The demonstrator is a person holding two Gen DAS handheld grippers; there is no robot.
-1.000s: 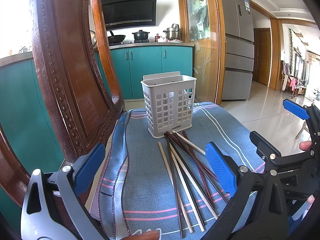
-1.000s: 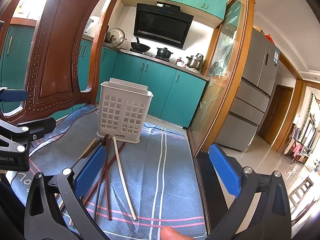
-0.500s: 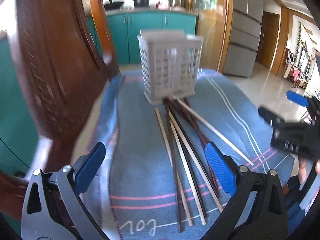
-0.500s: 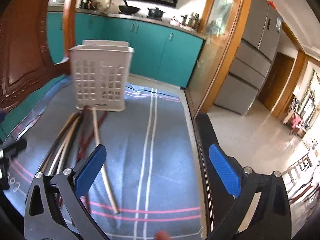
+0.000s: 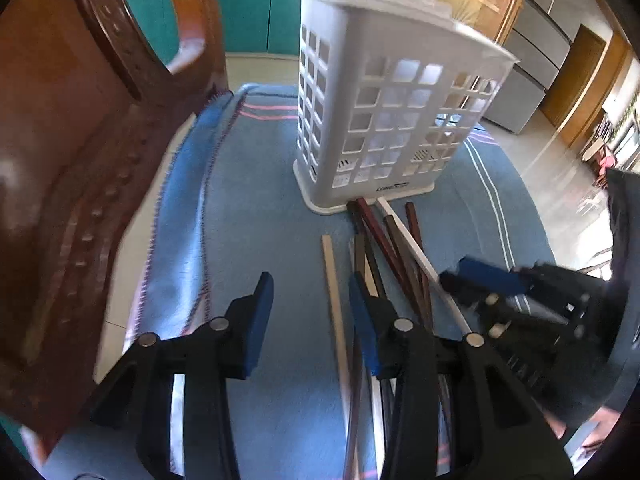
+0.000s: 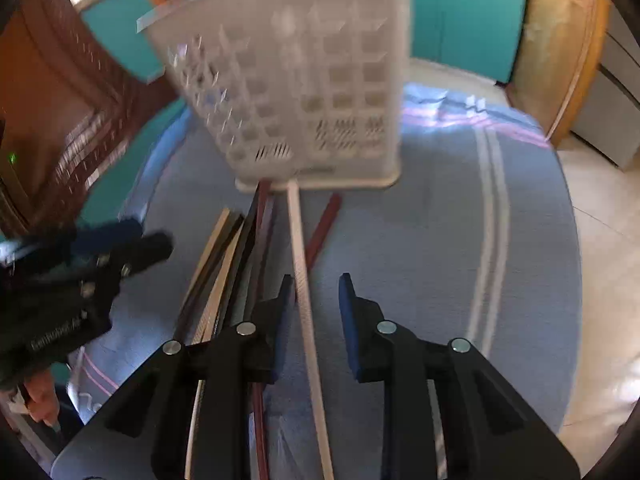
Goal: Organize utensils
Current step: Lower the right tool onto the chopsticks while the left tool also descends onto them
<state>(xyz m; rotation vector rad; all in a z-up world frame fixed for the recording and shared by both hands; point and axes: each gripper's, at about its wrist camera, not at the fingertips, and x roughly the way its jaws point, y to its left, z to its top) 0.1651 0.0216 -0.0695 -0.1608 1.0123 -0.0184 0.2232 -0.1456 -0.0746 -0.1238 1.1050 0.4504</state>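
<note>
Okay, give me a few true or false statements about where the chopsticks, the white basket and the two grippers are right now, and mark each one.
1. The white basket stands upright on the blue cloth. True.
2. Several chopsticks already stand inside the basket. False: they all lie flat on the cloth in front of it, and no chopstick shows through its holes.
3. The right gripper has a pale chopstick lying between its open fingers. True.
4. The left gripper is shut on a dark chopstick. False: its fingers are open, holding nothing.
5. The chopsticks are all one colour. False: pale and dark reddish-brown ones are mixed.
</note>
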